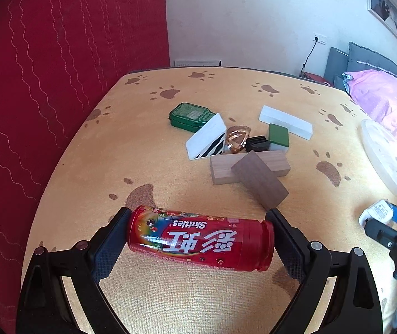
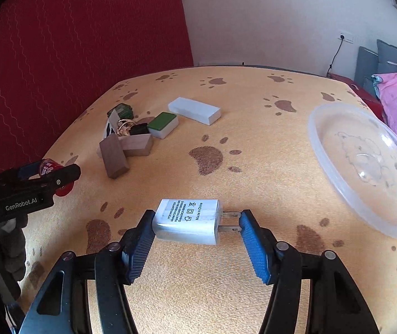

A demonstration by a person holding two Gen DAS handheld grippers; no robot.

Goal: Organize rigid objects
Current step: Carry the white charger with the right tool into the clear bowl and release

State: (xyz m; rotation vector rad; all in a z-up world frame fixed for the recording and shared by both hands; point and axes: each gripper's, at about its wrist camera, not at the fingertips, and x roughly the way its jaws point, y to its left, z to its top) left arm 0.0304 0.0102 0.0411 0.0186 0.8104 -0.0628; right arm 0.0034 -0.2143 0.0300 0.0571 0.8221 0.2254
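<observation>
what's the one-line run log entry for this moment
left gripper: shut on Skittles tube | right gripper: shut on white power adapter | clear plastic bowl: empty

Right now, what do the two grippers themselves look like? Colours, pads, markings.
Left gripper: black angular frame with cut-outs, round metal rivets, dark ribbed pads; its body reads "GenRobot.AI" in white in the right wrist view, with a black-and-white striped strap. Right gripper: same black frame and rivets, bright blue ribbed pads.

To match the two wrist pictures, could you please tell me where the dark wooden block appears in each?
Left wrist: dark wooden block, right of centre, leaning on the light wooden block.
Right wrist: left of centre, against the same light block.
Shared landmark: green-topped tile behind them.
</observation>
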